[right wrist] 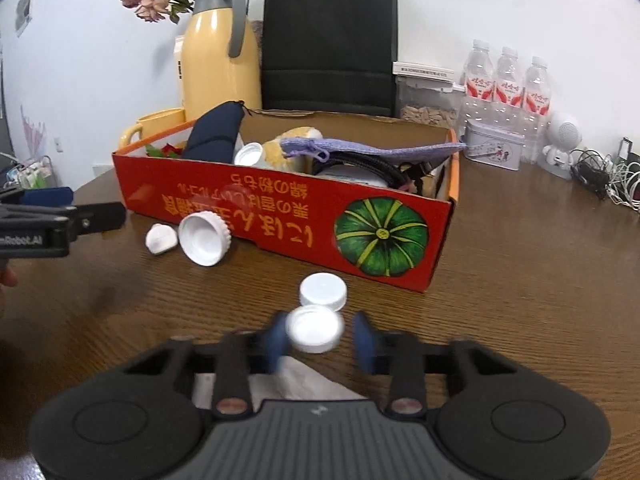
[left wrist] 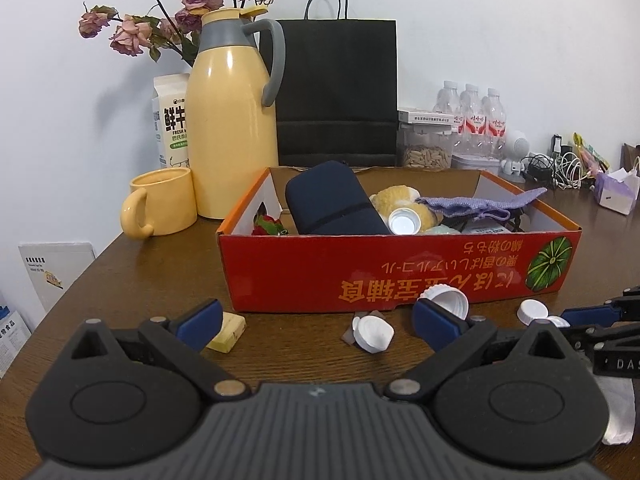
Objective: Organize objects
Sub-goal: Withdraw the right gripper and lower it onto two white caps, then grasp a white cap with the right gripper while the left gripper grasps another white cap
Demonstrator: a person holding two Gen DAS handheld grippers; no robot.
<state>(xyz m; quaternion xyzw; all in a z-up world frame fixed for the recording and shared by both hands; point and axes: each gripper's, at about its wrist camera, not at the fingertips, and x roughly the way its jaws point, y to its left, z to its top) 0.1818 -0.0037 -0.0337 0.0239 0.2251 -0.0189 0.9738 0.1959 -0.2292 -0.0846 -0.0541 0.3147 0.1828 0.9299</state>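
A red cardboard box (left wrist: 400, 264) (right wrist: 280, 216) holds a navy pouch (left wrist: 336, 204), a purple knit bag (right wrist: 372, 148), a white cap and other items. My left gripper (left wrist: 318, 322) is open over the table before the box, with a small white lid (left wrist: 374, 334) between its fingers, a yellow block (left wrist: 228, 332) by its left finger and a large white cap (left wrist: 450, 302) by its right finger. My right gripper (right wrist: 320, 340) is open around a white bottle cap (right wrist: 316, 328); its blue pads are blurred, the right one apart from the cap. A second cap (right wrist: 323, 290) lies just beyond.
A yellow thermos (left wrist: 232, 120), yellow mug (left wrist: 160, 204), milk carton, dried roses and a black paper bag (left wrist: 336, 88) stand behind the box. Water bottles (right wrist: 508, 80), a tin (right wrist: 494, 150), a seed jar and tangled cables (right wrist: 604, 176) are at the back right. White tissue lies under my right gripper.
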